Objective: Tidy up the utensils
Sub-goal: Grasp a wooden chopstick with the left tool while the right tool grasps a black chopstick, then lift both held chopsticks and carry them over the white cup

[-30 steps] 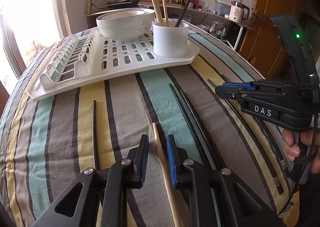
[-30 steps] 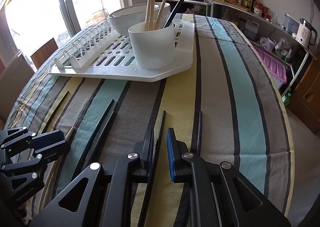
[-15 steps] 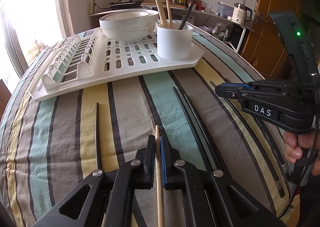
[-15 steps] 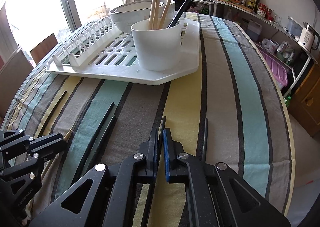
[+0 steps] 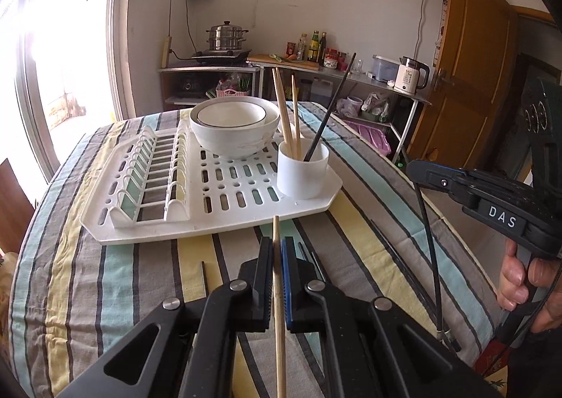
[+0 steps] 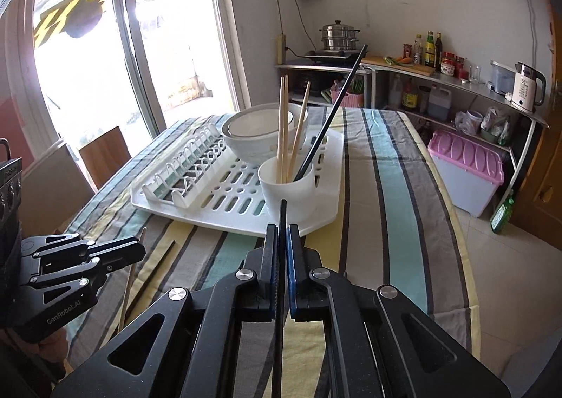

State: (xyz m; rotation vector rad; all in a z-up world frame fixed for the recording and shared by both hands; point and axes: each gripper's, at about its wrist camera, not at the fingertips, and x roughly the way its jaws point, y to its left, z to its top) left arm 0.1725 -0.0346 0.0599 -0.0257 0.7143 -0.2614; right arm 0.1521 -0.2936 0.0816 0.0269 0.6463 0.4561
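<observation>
My left gripper [image 5: 276, 245] is shut on a wooden chopstick [image 5: 277, 292] and holds it above the striped tablecloth. My right gripper [image 6: 282, 233] is shut on a black chopstick [image 6: 281, 278], also lifted; in the left wrist view that chopstick [image 5: 426, 250] hangs from the right gripper [image 5: 418, 169]. A white utensil cup [image 5: 302, 168] stands on the white dish rack's [image 5: 140, 222] near right corner and holds wooden chopsticks and one black one. Several black chopsticks [image 5: 397, 250] lie on the cloth.
A white bowl [image 5: 234, 127] sits on the rack behind the cup. The round table's right edge [image 6: 467, 257] drops to a tiled floor. A pink-lidded bin [image 6: 467, 173] and kitchen shelves stand beyond. A wooden chair [image 6: 102, 152] is at the left.
Both grippers shut on their chopsticks and lifted them off the cloth. Both views rose and tilted up, so the rack and cup now sit lower and farther.
</observation>
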